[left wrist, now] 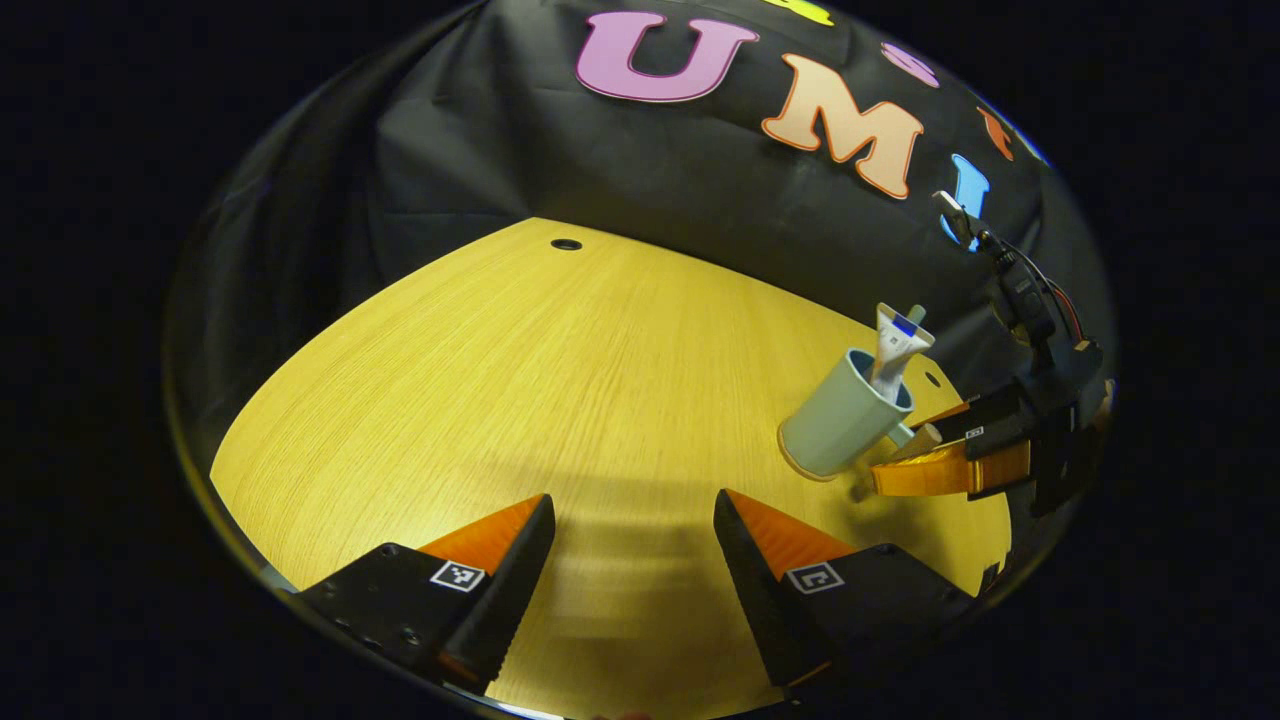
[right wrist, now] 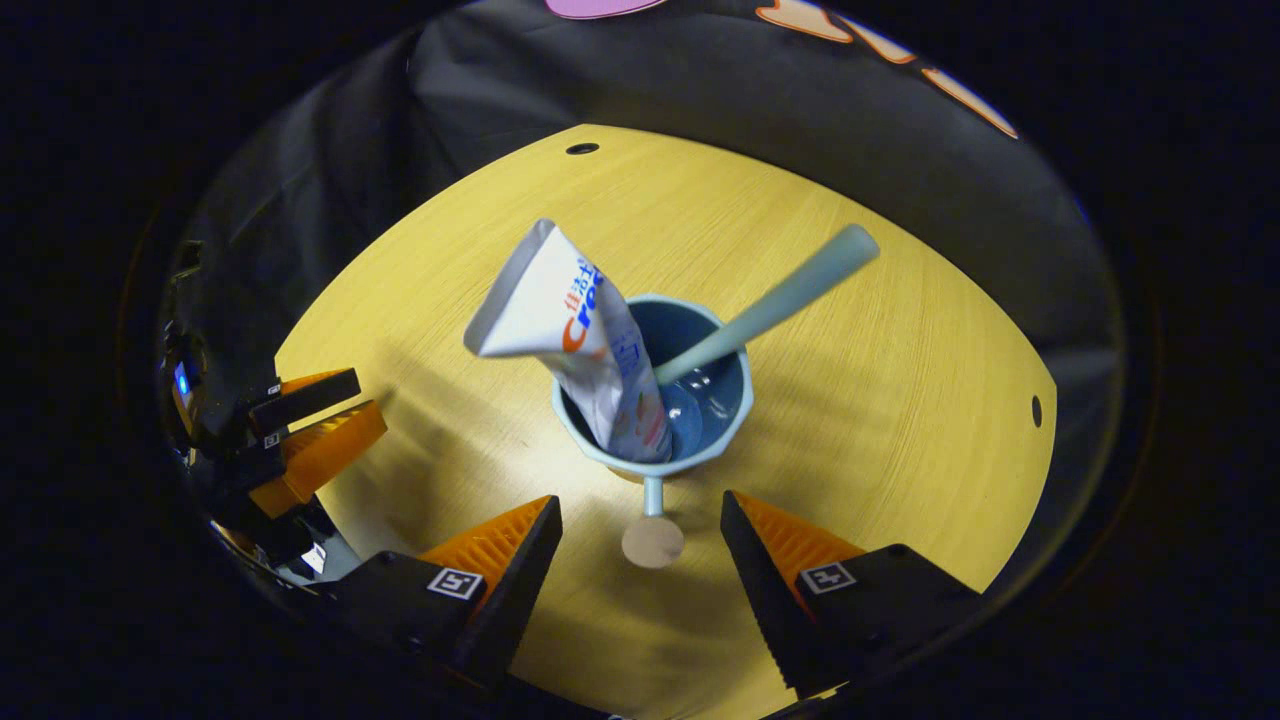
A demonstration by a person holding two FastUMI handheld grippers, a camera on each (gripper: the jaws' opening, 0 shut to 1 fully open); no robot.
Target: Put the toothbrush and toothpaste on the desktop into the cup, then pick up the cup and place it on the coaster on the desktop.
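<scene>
A pale blue cup (right wrist: 700, 420) stands upright on the wooden desktop (right wrist: 880, 380), with what looks like a thin brown coaster rim (left wrist: 797, 467) under its base. A white toothpaste tube (right wrist: 570, 320) and a pale green toothbrush handle (right wrist: 780, 300) lean out of the cup. The cup's side handle ends in a round tan knob (right wrist: 652, 543). My right gripper (right wrist: 638, 508) is open, its fingers on either side of that knob without touching it. My left gripper (left wrist: 635, 530) is open over bare desktop, well left of the cup (left wrist: 840, 420). The right gripper (left wrist: 905, 455) shows beside the cup.
Black cloth walls close off the back of the desktop (left wrist: 560, 380). Small round holes (left wrist: 566, 244) (right wrist: 1036, 410) sit near the desk's far edge and right side. The left gripper (right wrist: 300, 430) hangs at the desk's left edge in the right gripper view.
</scene>
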